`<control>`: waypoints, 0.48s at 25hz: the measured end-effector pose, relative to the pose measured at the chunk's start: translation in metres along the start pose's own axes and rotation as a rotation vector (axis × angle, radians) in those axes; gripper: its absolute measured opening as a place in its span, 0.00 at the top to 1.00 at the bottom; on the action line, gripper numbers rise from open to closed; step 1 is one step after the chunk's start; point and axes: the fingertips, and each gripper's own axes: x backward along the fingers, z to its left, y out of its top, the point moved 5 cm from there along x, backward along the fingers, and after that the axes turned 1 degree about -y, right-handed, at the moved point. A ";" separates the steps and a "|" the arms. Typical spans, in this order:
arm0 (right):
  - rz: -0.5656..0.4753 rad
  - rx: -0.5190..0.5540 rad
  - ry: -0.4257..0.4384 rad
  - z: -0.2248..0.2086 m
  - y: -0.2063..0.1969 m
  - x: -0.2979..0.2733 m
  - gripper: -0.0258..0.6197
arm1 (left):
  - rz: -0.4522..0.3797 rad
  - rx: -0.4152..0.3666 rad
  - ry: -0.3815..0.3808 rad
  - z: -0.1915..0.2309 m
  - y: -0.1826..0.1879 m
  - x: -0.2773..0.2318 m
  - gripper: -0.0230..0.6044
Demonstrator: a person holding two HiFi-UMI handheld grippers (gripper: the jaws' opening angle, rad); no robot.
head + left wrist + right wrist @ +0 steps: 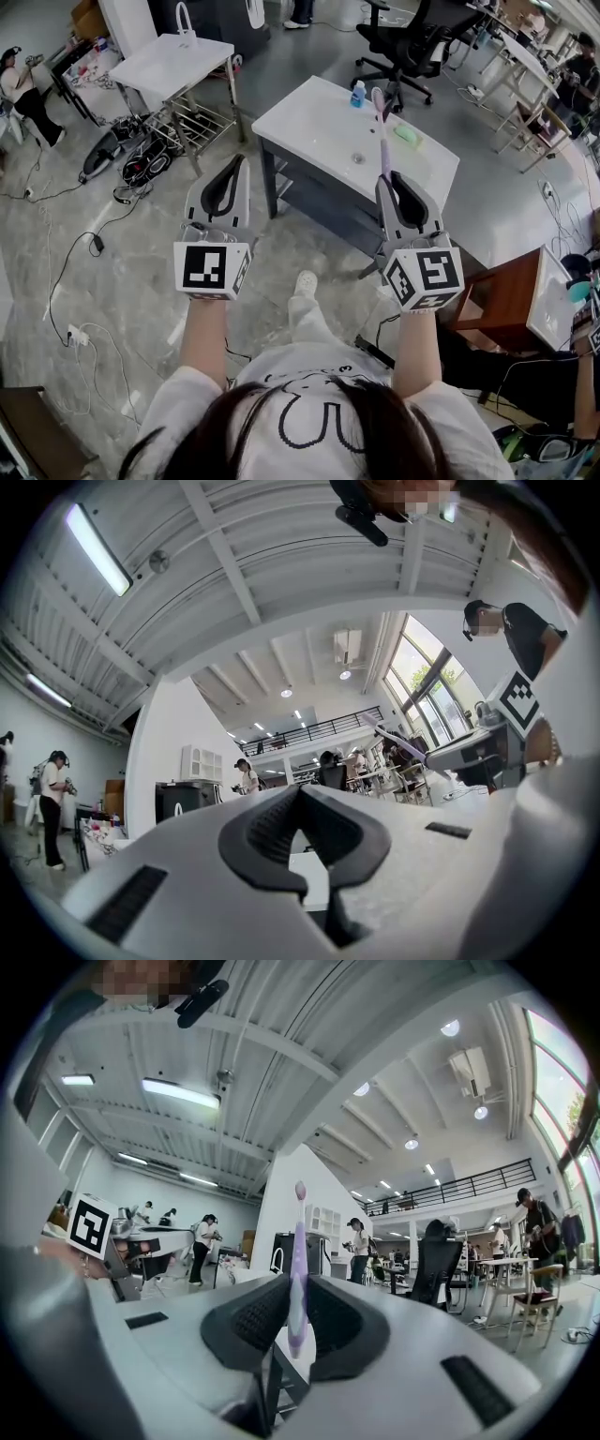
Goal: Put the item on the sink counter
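Note:
My right gripper (385, 180) is shut on the lower end of a purple toothbrush (382, 136), which stands up from the jaws with its head at the far end. In the right gripper view the toothbrush (298, 1241) rises between the black pads (253, 1321) of that gripper (297, 1285). The left gripper (240, 161) is held level beside it, shut with nothing in it; its view shows the gripper (298, 794) with its tips together. Ahead of both stands the white sink counter (300, 122), with a drain in its middle.
On the counter's far edge are a small blue bottle (358, 93) and a green soap (406, 134). A second white sink table (173, 61) stands at the back left with cables (131, 159) beside it. A black office chair (412, 37) is behind, a brown cabinet (502, 300) to my right.

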 end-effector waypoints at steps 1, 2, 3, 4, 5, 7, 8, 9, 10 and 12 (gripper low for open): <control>0.002 -0.001 0.002 -0.004 -0.003 -0.010 0.84 | 0.001 0.001 0.001 0.004 -0.004 -0.009 0.95; 0.005 -0.002 0.003 -0.008 -0.005 -0.020 0.84 | 0.002 0.002 0.000 0.008 -0.008 -0.019 0.95; 0.008 -0.003 0.002 -0.013 -0.008 -0.032 0.84 | 0.003 0.004 -0.002 0.013 -0.013 -0.030 0.95; 0.011 -0.005 -0.001 -0.019 -0.011 -0.044 0.84 | 0.003 0.005 -0.005 0.017 -0.018 -0.042 0.95; 0.014 -0.006 -0.004 -0.026 -0.013 -0.057 0.84 | 0.002 0.005 -0.008 0.022 -0.023 -0.055 0.95; 0.021 -0.008 -0.008 -0.039 -0.020 -0.086 0.84 | 0.003 0.005 -0.013 0.032 -0.033 -0.082 0.95; 0.027 -0.009 -0.010 -0.046 -0.024 -0.101 0.84 | 0.004 0.005 -0.014 0.038 -0.039 -0.096 0.95; 0.033 -0.011 -0.010 -0.053 -0.028 -0.117 0.84 | 0.006 0.007 -0.015 0.044 -0.046 -0.112 0.95; 0.041 -0.013 -0.011 -0.061 -0.031 -0.133 0.84 | 0.008 0.009 -0.015 0.049 -0.051 -0.128 0.95; 0.056 -0.014 -0.008 -0.076 -0.038 -0.166 0.84 | 0.012 0.013 -0.018 0.060 -0.062 -0.161 0.95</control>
